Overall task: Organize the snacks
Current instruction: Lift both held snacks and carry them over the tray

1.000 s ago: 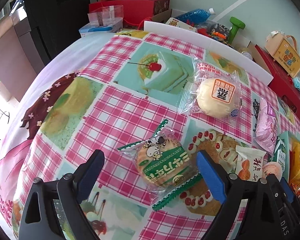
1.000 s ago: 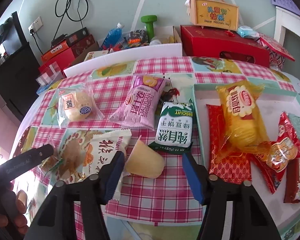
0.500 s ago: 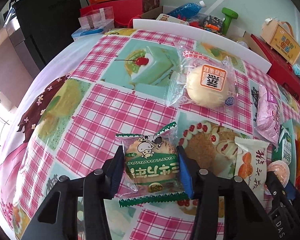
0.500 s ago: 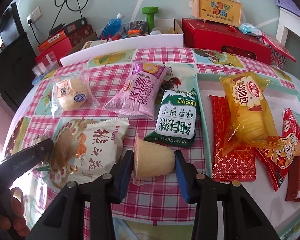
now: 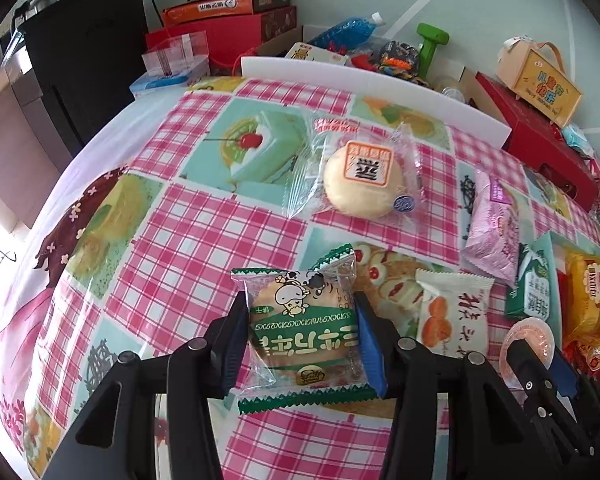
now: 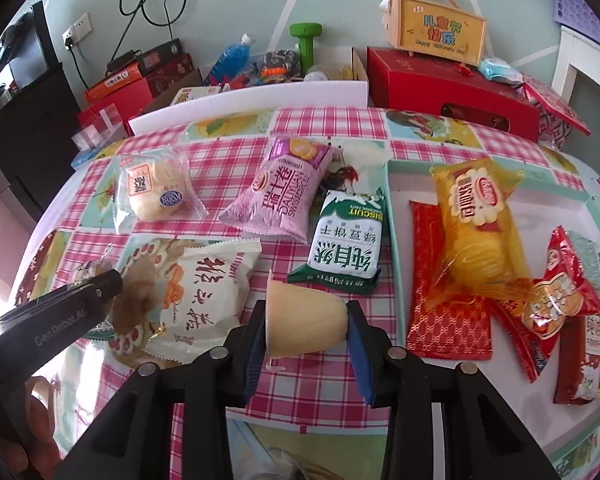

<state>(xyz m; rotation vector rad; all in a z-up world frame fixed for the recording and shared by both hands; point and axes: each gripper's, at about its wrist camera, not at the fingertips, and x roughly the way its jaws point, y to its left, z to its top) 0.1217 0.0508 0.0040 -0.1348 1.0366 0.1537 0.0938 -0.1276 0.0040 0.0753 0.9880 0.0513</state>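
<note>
My left gripper (image 5: 302, 338) is shut on a green-and-clear biscuit packet (image 5: 304, 328) and holds it just above the checked tablecloth (image 5: 204, 248). My right gripper (image 6: 306, 330) is shut on a yellow jelly cup (image 6: 306, 320) lying on its side. The right gripper also shows at the right edge of the left wrist view (image 5: 540, 364). A white tray (image 6: 548, 216) at right holds a yellow snack bag (image 6: 476, 220), a red packet (image 6: 444, 288) and red wrapped snacks (image 6: 556, 292). The left gripper's arm (image 6: 56, 320) shows in the right wrist view.
On the cloth lie a round bun in clear wrap (image 5: 360, 178), a pink swiss-roll pack (image 6: 284, 196), a green-white biscuit pack (image 6: 348, 244) and a white packet (image 6: 204, 296). Behind the table stand a white board (image 6: 252, 100), red boxes (image 6: 452, 92), a blue bottle (image 6: 230, 60) and a green dumbbell (image 6: 306, 40).
Both grippers went from open to shut: the left closed on the biscuit packet and raised it, the right closed on the jelly cup.
</note>
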